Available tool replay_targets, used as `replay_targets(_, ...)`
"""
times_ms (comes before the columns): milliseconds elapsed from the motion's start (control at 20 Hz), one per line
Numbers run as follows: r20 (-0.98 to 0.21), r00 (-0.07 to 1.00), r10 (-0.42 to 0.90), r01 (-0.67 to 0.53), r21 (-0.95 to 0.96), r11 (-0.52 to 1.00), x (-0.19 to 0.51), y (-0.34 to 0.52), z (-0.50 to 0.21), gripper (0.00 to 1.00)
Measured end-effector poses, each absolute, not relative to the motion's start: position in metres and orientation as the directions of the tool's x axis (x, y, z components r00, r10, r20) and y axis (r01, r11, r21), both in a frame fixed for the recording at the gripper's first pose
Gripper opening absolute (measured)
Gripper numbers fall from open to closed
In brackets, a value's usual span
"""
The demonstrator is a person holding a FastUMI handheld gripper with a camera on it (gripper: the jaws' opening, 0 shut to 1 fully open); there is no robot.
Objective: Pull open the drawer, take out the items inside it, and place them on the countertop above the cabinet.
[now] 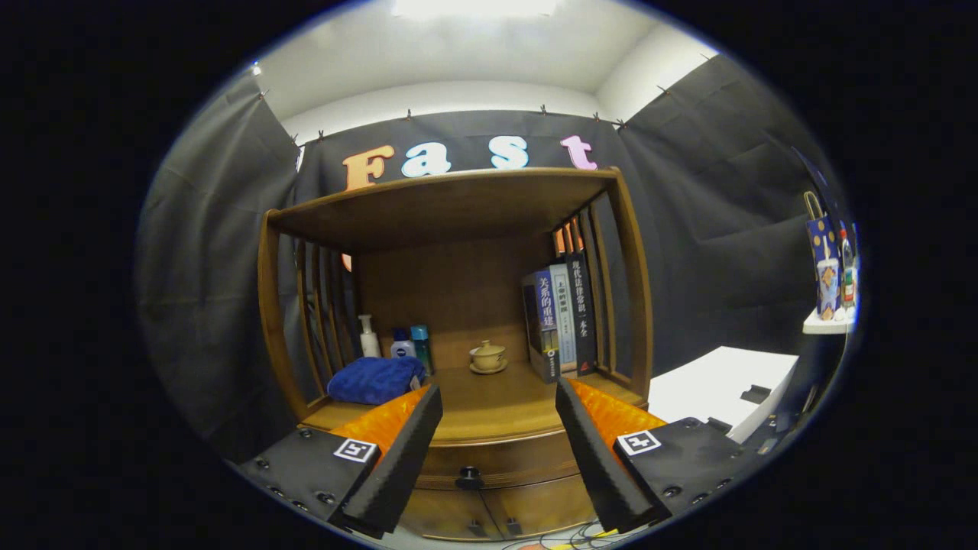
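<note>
The gripper [498, 397] hangs in front of a wooden cabinet [634, 305] with its two fingers [409, 451] spread wide apart and nothing between them. Neither finger touches anything.

Between the fingers and a little below their tips sits the drawer [497, 462], its curved wooden front flush with the cabinet and its dark knob [469, 478] just ahead of the gap between the fingers. The drawer appears fully closed, so whatever it holds is hidden and cannot be named from here. Under it, two smaller fronts or doors can be made out, with some cables on the floor beneath them.

Beyond the fingers lies the countertop [489, 409], the shelf surface directly above the drawer, where the items are meant to end up. It already carries a folded blue towel [376, 380] beyond the left finger, three small bottles [397, 340] behind the towel, a lidded tea cup on a saucer [487, 357] straight ahead, and a row of upright books [561, 321] beyond the right finger. The middle strip nearest the fingers is bare wood, which looks like the readiest landing spot.

Judged from this, the task is at its very start: the drawer is not yet pulled, nothing is taken out, nothing placed. What remains is everything: closing on the knob, drawing the drawer out, lifting each item and setting it on the countertop.
</note>
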State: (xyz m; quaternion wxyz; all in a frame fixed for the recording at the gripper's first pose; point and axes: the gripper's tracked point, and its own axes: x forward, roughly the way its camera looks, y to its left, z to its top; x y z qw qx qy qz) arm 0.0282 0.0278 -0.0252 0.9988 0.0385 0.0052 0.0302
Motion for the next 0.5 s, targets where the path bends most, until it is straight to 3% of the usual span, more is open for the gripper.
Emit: replay_targets(500,-0.121,0.987,0.103,-0.099,0.037,0.994,0.073,0.060,-0.149,0.99)
